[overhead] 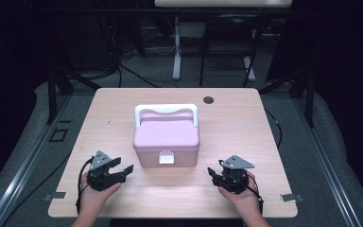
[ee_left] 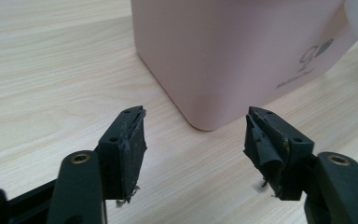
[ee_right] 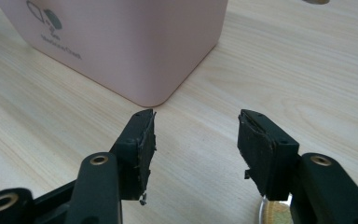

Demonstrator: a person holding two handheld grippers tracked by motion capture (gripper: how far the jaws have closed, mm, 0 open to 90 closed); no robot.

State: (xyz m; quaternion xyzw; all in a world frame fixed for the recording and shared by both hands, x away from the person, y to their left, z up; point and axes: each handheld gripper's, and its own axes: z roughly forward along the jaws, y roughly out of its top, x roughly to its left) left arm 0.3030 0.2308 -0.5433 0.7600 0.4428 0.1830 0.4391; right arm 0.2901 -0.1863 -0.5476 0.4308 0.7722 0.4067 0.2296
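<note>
1. At the near edge of the table (overhead: 246, 101), two grippers are held – the left gripper (overhead: 123, 171) and the right gripper (overhead: 213, 173), one in each hand.
2. Both are seen with jaws spread and nothing clasped between them.
3. Between and just beyond them, one pink box (overhead: 166, 140) is set on the table, lid closed – untouched by either gripper.
4. One white handle (overhead: 166, 109) and one white latch (overhead: 166, 157) are counted on it.
5. One dark round hole (overhead: 208, 100) is seen near the far edge.

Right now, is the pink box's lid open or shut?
Shut. In the high view the lid sits flat on the pink box, the white latch lies down over the front seam, and the white handle is folded toward the back.
</note>
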